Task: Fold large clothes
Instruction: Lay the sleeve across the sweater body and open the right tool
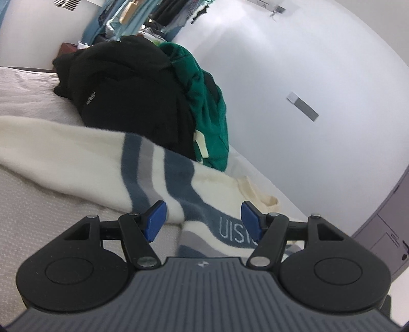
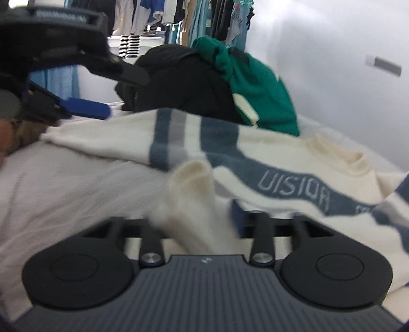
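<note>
Bed (image 1: 38,194): pale textured cover, carries all the clothes listed; white wall alongside

Cream knit sweater (image 2: 294,158): task garment, lying spread across the bed, slate-blue and grey stripes, lettered band across the chest, ribbed collar to the right; one sleeve (image 2: 191,199) folded in, its cuff end up between the right tool's fingers in the right wrist view, blurred

Black garment (image 1: 127,97): heaped on the bed behind the sweater, small label showing

Green garment (image 1: 207,107): bunched against the black heap on its right, cream patch at its lower edge

Hanging clothes (image 2: 179,15): row along the far wall, mixed colours, detail too small

Left tool (image 1: 203,218): blue pads spread apart, nothing between them, poised over the sweater's striped part

Right tool (image 2: 194,219): pads apart, not pressing the sleeve lying between them; left pad hidden by the cloth
</note>
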Tool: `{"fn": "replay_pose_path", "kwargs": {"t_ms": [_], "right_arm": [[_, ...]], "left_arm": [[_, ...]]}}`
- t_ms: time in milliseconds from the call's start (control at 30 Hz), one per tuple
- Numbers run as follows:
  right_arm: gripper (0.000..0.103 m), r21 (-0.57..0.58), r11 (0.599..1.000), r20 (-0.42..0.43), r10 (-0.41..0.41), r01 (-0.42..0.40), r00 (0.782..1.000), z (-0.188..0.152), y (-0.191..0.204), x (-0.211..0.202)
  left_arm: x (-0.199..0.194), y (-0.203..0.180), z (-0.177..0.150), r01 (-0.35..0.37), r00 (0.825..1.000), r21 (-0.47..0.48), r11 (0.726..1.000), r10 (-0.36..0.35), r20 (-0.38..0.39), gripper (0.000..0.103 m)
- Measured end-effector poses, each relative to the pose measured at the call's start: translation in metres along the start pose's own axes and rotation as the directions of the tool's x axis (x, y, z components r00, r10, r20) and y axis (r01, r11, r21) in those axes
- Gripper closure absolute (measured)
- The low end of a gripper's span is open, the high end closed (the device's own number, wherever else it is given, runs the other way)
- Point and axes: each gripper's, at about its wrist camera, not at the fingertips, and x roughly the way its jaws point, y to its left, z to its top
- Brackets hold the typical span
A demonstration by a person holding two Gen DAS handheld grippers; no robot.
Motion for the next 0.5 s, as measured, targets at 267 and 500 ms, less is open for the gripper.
{"fn": "replay_pose_path", "kwargs": {"t_ms": [267,500], "right_arm": [[0.031,0.131,0.99,-0.037,0.056,-0.051,0.998,-0.016,-0.02,-0.05],[0.031,0.238,0.971,-0.034,-0.016,0.024,0.999,-0.02,-0.055,-0.088]], "left_arm": [[0.007,-0.024,-0.015,0.058,0.997,0.096,0.994,-0.052,-0.056,0.033],[0.014,-0.05,-0.042,0.092,0.989,0.182,0.979,-0.069,-0.132,0.033]]}}
